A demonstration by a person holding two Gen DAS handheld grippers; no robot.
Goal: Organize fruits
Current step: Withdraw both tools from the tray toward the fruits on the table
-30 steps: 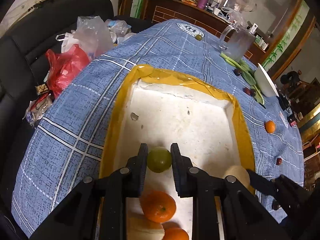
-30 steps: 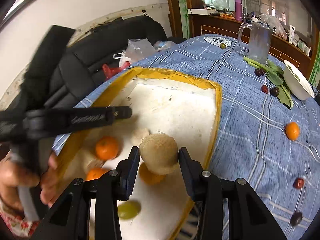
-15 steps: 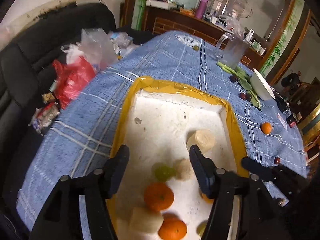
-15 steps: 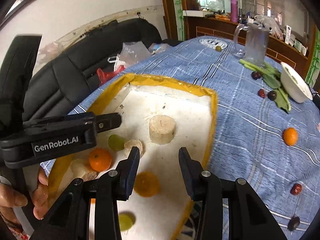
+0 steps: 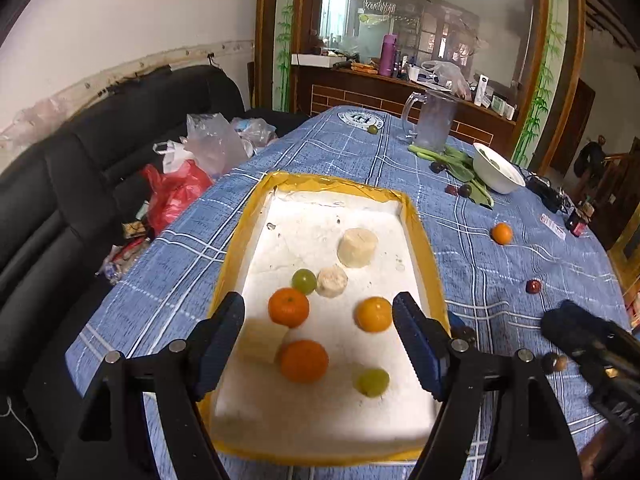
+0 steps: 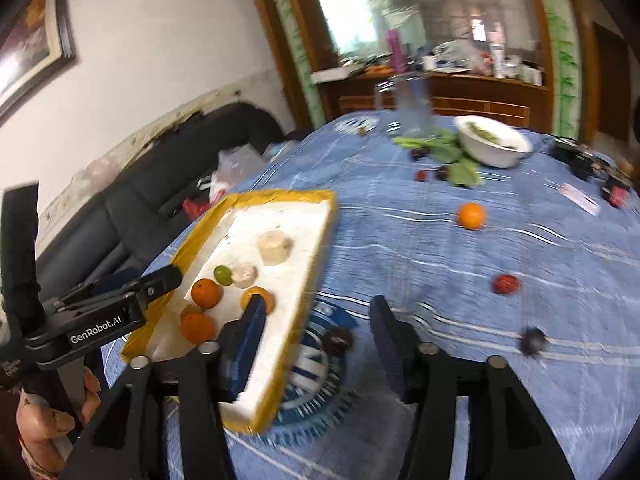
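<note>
White bowl [image 5: 497, 169], glass jug [image 5: 433, 125], plastic bags [image 5: 200, 152] nr sofa [image 5: 60, 184].

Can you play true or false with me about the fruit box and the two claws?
1. Both claws are open and hold nothing. True: the left claw and the right claw are both wide open.
2. The foam box has three orange fruits in it. True.
3. Every orange is already in the box. False: one orange sits on the blue tablecloth, to the right of the box.
4. The white bowl is inside the box. False: it stands on the tablecloth near the far end, beside green leaves.
5. There are two green grapes in the box. True: one beside a pale chunk, one nearer the camera.
</note>
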